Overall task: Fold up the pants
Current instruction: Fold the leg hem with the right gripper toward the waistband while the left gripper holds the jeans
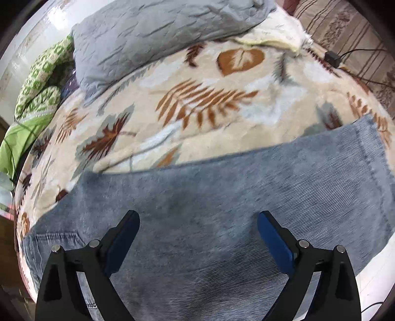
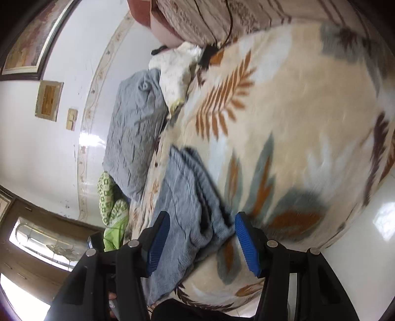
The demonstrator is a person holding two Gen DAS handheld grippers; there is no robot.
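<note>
Blue-grey denim pants (image 1: 222,197) lie flat across the near side of a leaf-patterned blanket (image 1: 197,103). My left gripper (image 1: 198,222) hovers just over the middle of the denim, pointing steeply down, its jaws wide open with nothing clamped. In the right wrist view the pants (image 2: 182,197) run away along the bed's left side, with a bunched, layered end close to the camera. My right gripper (image 2: 202,234) stands open, and that bunched end sits in the gap between the blue pads (image 2: 246,244) without being pinched.
A grey quilt (image 1: 148,37) and a green-and-white patterned cloth (image 1: 39,86) sit at the far left of the bed. A white fleece (image 1: 271,34) and a black box with cables (image 1: 332,58) lie near the striped pillow (image 2: 222,17). A white tiled wall (image 2: 61,160) borders the bed.
</note>
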